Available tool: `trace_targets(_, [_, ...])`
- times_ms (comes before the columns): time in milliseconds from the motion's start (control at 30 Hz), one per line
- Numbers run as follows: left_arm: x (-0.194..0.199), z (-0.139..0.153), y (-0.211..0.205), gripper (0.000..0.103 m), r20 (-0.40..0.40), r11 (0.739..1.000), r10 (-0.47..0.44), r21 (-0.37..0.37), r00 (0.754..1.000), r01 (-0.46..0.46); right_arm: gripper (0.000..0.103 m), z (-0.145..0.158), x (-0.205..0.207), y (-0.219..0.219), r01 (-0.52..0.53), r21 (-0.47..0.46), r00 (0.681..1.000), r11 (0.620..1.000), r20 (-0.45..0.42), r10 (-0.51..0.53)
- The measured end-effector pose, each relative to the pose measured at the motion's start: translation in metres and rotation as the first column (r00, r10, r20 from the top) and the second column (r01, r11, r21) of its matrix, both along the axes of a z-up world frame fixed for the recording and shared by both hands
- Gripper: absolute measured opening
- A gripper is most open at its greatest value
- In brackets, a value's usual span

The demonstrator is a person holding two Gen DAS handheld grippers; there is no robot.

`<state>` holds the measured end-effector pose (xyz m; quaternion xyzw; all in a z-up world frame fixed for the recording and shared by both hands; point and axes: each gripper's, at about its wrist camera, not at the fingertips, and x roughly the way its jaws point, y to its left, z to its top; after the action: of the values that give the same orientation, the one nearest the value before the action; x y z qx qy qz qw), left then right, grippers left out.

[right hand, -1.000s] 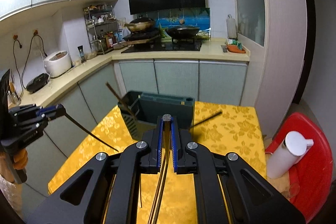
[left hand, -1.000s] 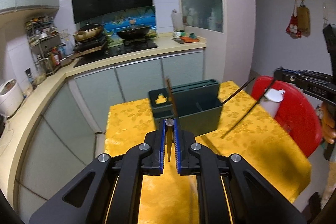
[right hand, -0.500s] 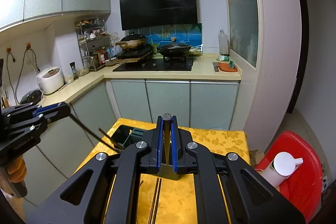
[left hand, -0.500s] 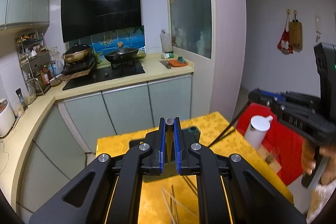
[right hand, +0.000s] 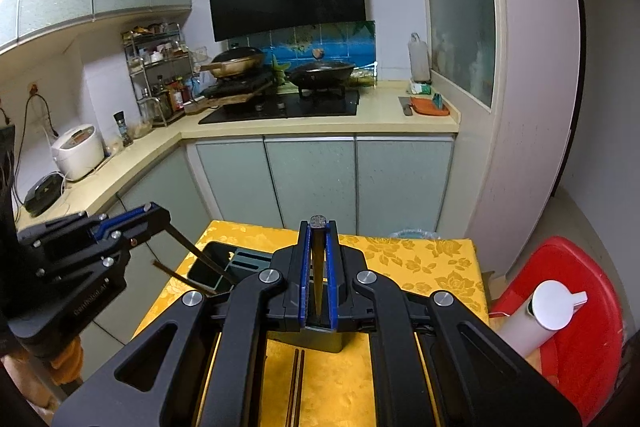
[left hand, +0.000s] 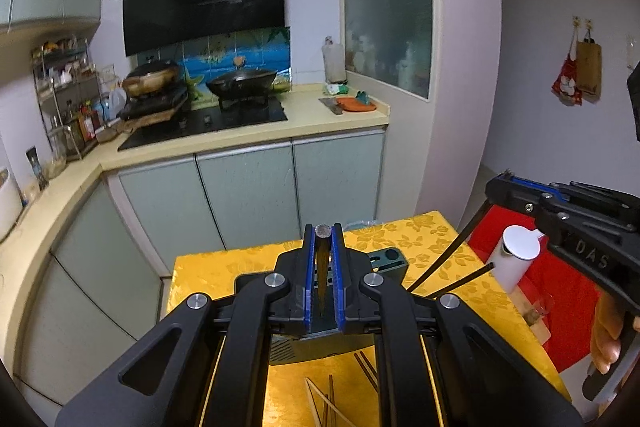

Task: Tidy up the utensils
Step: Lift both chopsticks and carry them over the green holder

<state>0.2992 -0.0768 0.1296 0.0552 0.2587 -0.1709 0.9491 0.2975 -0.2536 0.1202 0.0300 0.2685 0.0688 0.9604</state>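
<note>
My left gripper (left hand: 323,233) is shut on a dark chopstick (left hand: 321,267) that hangs down between its blue pads. My right gripper (right hand: 318,225) is shut on a dark chopstick (right hand: 318,275) the same way. Both are held above a dark green utensil holder (right hand: 218,269) on the yellow tablecloth (right hand: 424,259); the holder also shows in the left wrist view (left hand: 390,259). In the left wrist view the right gripper (left hand: 504,183) is at the right with its chopsticks (left hand: 452,261) slanting down. Loose chopsticks (left hand: 332,403) lie on the cloth below.
A red plastic stool (right hand: 576,307) with a white bottle (right hand: 540,311) stands right of the table. Kitchen counter (right hand: 320,125) with stove and pans is behind. A pair of chopsticks (right hand: 296,387) lies on the cloth under my right gripper.
Both grippers have risen and pulled back, so the holder now sits lower and mostly hidden behind the fingers. Both stay shut on their chopsticks.
</note>
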Motion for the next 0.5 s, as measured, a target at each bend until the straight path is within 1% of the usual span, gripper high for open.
trace_targets(133, [0.009,-0.02,0.003,0.007,-0.038,1.0,0.006,0.002,0.999,-0.006,0.008,-0.015,0.011,0.005,-0.008,-0.006,0.999,1.0,-0.039,0.007])
trace_targets(267, [0.009,-0.033,0.003,0.007,-0.047,1.0,0.008,0.016,0.999,-0.007,0.008,-0.032,0.019,0.014,-0.021,-0.019,0.997,1.0,-0.076,0.019])
trace_targets(367, [0.011,-0.04,0.006,0.007,-0.057,1.0,0.016,0.013,0.998,-0.015,0.008,-0.045,0.024,0.019,-0.02,-0.022,0.995,1.0,-0.099,0.018])
trace_targets(500, [0.015,-0.047,0.009,0.007,-0.071,1.0,0.029,0.012,0.997,-0.029,0.008,-0.055,0.027,0.022,-0.02,-0.024,0.994,1.0,-0.11,0.017])
